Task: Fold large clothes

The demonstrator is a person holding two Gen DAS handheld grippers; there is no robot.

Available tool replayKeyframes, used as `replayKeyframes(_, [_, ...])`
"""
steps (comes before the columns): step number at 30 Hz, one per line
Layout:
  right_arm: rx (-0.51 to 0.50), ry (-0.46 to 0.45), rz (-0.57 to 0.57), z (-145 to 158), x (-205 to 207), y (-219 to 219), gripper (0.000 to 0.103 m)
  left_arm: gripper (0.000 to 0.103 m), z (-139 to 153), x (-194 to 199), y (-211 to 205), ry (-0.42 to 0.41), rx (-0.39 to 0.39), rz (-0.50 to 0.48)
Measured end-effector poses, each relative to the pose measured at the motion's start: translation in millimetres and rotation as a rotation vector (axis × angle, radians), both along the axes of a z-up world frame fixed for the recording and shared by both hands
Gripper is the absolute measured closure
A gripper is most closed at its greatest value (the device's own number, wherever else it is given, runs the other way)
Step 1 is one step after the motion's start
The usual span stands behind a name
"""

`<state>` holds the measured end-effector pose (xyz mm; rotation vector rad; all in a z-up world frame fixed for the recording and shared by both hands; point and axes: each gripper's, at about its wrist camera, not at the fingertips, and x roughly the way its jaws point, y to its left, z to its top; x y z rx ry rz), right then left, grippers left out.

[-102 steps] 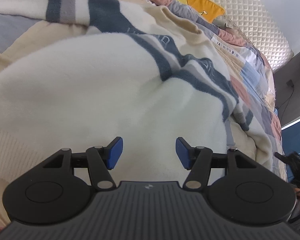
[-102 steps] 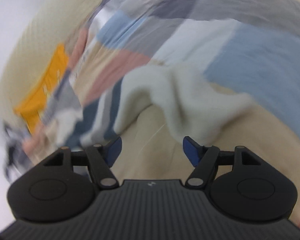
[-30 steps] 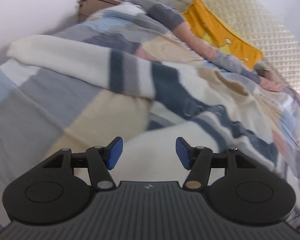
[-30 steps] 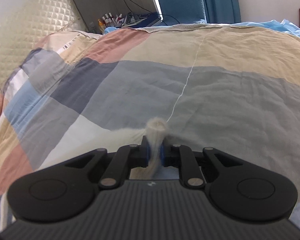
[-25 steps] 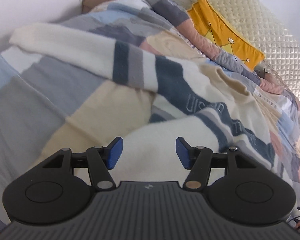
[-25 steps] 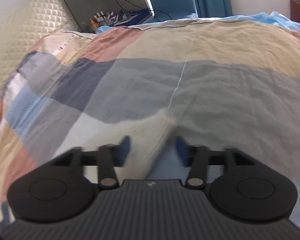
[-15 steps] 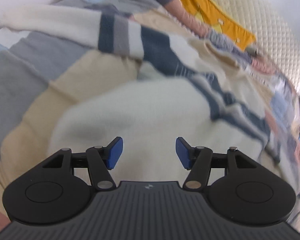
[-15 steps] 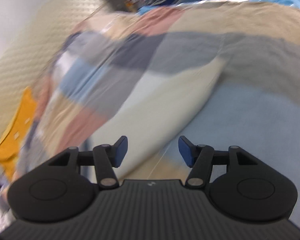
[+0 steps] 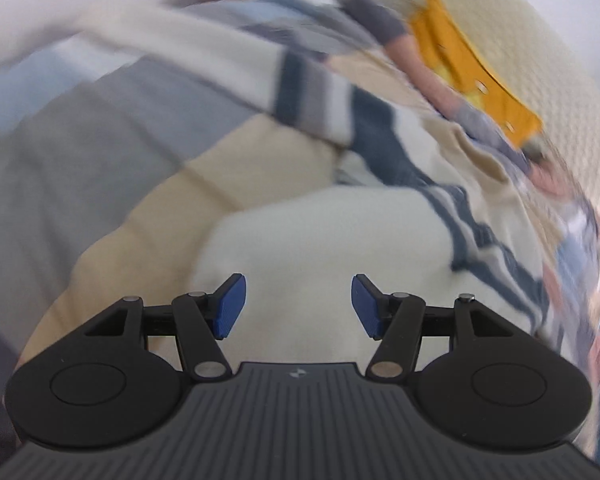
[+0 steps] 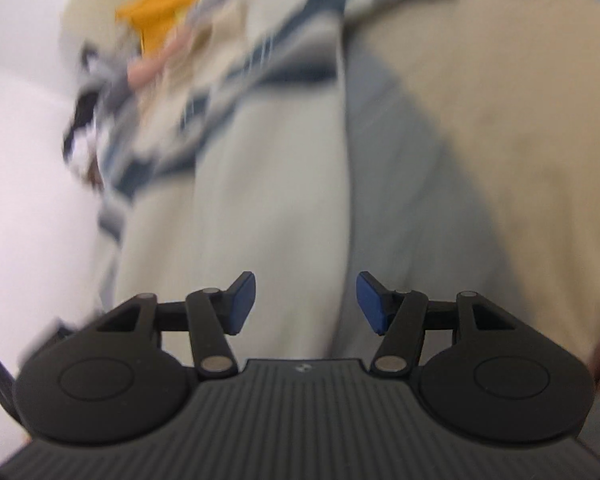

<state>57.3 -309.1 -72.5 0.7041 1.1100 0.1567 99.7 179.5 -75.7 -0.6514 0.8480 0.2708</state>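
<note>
Both tools tilt down over the cream navy-striped knit sweater [image 9: 324,240] on the patchwork-quilted bed [image 9: 100,152]: left tool [image 9: 298,304] wide, empty; right tool [image 10: 306,302] (just opened) has dropped the sleeve.

— Can you read any text, label or number from where you stand?

— No. The dark band across your sweater [image 9: 452,200] carries marks that may be lettering, but motion blur smears them past reading. In your right wrist view the sweater [image 10: 268,184] is blurred too, and nothing there is legible.
</note>
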Motion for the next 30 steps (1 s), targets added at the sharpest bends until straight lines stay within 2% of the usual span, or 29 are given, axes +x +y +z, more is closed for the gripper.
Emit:
replayKeyframes(3, [0.047, 0.083, 0.042, -24, -7, 24, 0.044, 0.039, -3, -10, 18, -0.003, -0.046, 0.096])
replayKeyframes(5, [0.07, 0.103, 0.076, -38, -6, 38, 0.044, 0.039, -2, -13, 27, -0.019, -0.065, 0.146])
replayKeyframes(8, [0.045, 0.08, 0.077, -48, -2, 55, 0.043, 0.039, 0, -16, 35, -0.029, -0.066, 0.192])
replayKeyframes(11, [0.056, 0.044, 0.047, -49, -1, 59, 0.046, 0.039, -4, -21, 41, -0.027, -0.113, 0.224])
replayKeyframes(12, [0.048, 0.025, 0.057, -48, -1, 60, 0.06, 0.039, -6, -22, 44, -0.027, -0.14, 0.232])
replayKeyframes(13, [0.033, 0.01, 0.07, -47, -3, 61, 0.071, 0.039, -8, -24, 45, -0.025, -0.162, 0.238])
replayKeyframes(14, [0.018, 0.004, 0.082, -45, -3, 58, 0.091, 0.039, -9, -25, 47, -0.025, -0.183, 0.243])
replayKeyframes(16, [0.017, -0.013, 0.105, -35, -1, 52, 0.092, 0.039, -10, -28, 49, -0.027, -0.209, 0.253])
replayKeyframes(19, [-0.025, -0.096, 0.131, -5, -6, 40, 0.093, 0.039, -9, -33, 51, -0.049, -0.237, 0.262])
replayKeyframes(24, [-0.12, -0.163, 0.127, 37, -9, 7, 0.094, 0.039, -7, -35, 51, -0.041, -0.23, 0.269])
replayKeyframes(27, [-0.202, -0.172, 0.101, 48, -7, -13, 0.094, 0.039, -10, -32, 48, -0.016, -0.225, 0.259])
replayKeyframes(30, [-0.261, -0.151, 0.05, 51, -7, -38, 0.094, 0.039, -15, -26, 39, 0.011, -0.224, 0.205])
